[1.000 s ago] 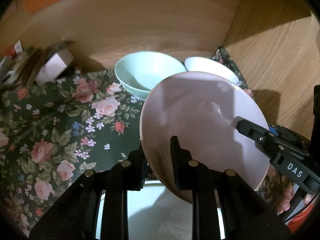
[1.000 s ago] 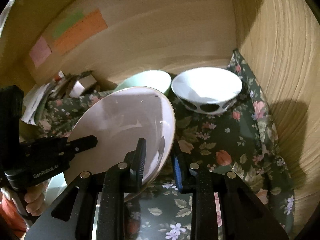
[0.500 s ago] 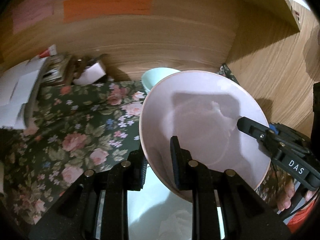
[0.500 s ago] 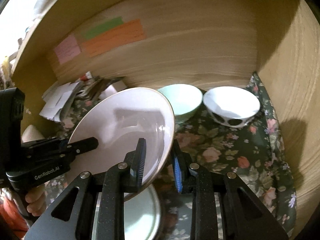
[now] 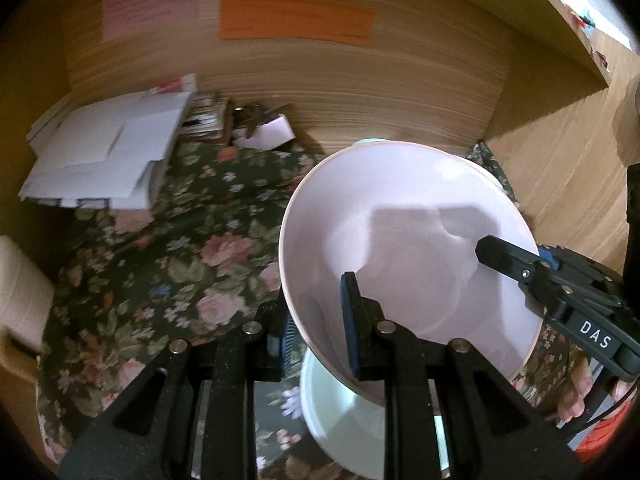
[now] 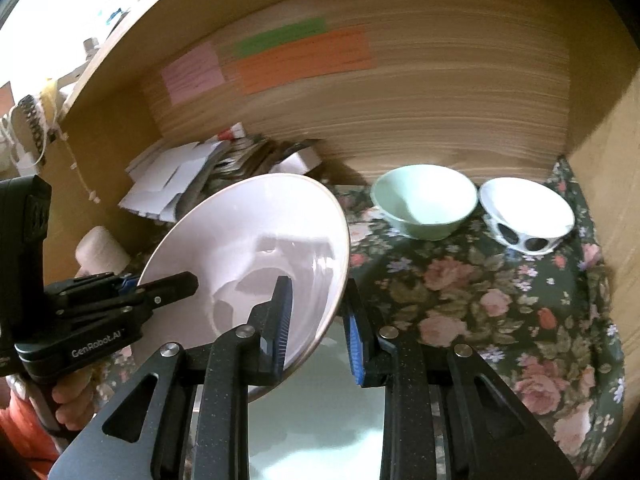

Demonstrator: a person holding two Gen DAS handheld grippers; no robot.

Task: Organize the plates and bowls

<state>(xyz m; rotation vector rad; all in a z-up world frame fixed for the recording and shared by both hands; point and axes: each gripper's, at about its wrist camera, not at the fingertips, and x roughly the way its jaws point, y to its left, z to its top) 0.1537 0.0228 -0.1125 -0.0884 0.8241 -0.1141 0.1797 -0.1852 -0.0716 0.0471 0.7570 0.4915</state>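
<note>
Pink plate point(image 5: 404, 248) between both grippers' jaws

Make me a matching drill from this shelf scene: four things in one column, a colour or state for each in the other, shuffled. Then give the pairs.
Things:
1. plate
2. bowl beside the corner bowl
3. corner bowl
4. long paper strip on the back wall

Descriptions:
A. orange
B. white with dark ovals on its outside
C. pale green
D. pale pink, tilted, gripped at its rim from both sides

Pairs: 1-D, 2-C, 3-B, 4-A
</note>
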